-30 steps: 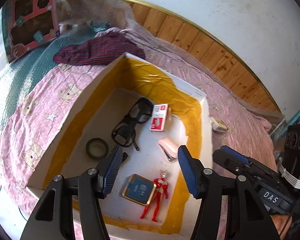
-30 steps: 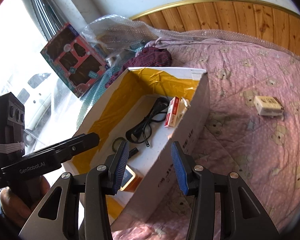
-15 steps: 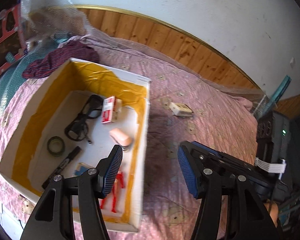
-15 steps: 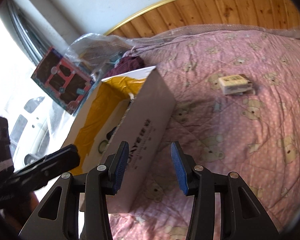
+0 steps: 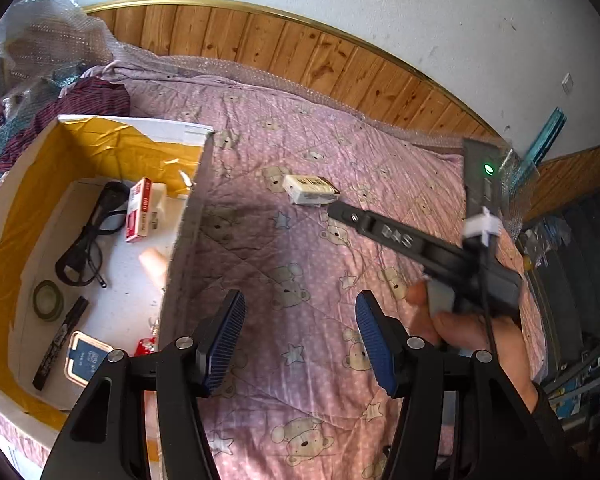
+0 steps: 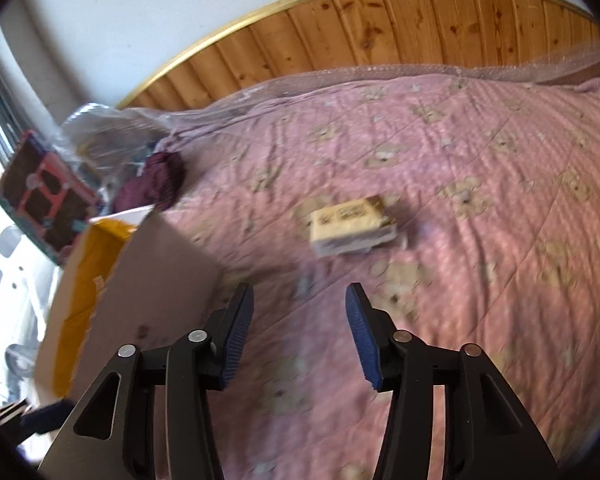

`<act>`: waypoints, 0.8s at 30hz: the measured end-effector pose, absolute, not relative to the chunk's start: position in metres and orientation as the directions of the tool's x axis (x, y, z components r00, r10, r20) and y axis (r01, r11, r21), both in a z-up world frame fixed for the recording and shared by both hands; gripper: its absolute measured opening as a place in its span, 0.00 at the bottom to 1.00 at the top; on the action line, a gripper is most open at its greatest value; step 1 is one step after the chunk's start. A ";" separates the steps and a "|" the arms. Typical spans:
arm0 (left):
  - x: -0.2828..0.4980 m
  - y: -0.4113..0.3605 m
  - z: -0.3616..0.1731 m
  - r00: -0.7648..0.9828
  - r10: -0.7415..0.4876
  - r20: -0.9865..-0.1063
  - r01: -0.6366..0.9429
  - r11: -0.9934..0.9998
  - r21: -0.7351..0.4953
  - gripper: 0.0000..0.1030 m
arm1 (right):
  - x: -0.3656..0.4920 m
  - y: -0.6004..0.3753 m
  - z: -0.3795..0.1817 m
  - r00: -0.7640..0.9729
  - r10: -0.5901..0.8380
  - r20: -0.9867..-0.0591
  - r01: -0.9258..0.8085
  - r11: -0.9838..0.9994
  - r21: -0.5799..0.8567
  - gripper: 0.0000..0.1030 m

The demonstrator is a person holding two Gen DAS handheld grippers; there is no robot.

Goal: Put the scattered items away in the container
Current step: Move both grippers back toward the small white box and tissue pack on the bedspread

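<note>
Both the left gripper (image 5: 300,340) and right gripper (image 6: 300,332) gape wide and empty above the pink quilt (image 5: 300,248), near a small white box (image 6: 350,228) right of the cardboard box (image 5: 188,216).

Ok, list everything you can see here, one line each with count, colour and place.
box: 1, white, yellow-lined, on quilt, left
glasses: 1, black, in box
carton: 1, red-white, in box beside glasses
tape roll: 1, dark green, in box
marker: 1, black, in box
tin: 1, blue, pale rim, in box
toy figure: 1, red, in box, mostly hidden
pink object: 1, in box by wall
small pack: 1, cream, alone on quilt
quilt: 1, pink, bear print
dark garment: 1, maroon, behind box
left claw: open, empty
right claw: open, aimed at pack
hand: 1, holding right claw
</note>
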State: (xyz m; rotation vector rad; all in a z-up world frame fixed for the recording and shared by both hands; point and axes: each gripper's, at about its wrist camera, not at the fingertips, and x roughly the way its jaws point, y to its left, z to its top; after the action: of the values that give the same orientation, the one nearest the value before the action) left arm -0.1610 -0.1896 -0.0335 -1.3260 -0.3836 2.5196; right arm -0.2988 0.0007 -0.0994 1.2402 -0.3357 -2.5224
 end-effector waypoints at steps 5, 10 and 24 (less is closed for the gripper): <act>-0.174 -0.180 -0.044 -0.522 0.360 -0.773 -0.112 -0.928 -0.356 0.57 | -0.341 -0.001 -0.114 -0.568 -0.331 -0.754 0.180 -0.943 0.278 0.55; -0.187 -0.173 -0.056 -0.498 0.367 -0.786 -0.110 -0.925 -0.363 0.57 | -0.379 -0.007 -0.132 -0.554 -0.293 -0.779 0.175 -0.956 0.235 0.58; -0.229 -0.180 -0.073 -0.497 0.362 -0.789 -0.091 -0.926 -0.367 0.57 | -0.339 -0.002 -0.154 -0.481 -0.447 -0.754 0.302 -0.892 0.336 0.13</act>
State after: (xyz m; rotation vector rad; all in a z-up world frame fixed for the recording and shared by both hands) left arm -0.2292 -0.1804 -0.0728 -1.4037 -0.4057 2.4764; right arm -0.3386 -0.0022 -0.1541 1.2735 -0.2176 -2.3724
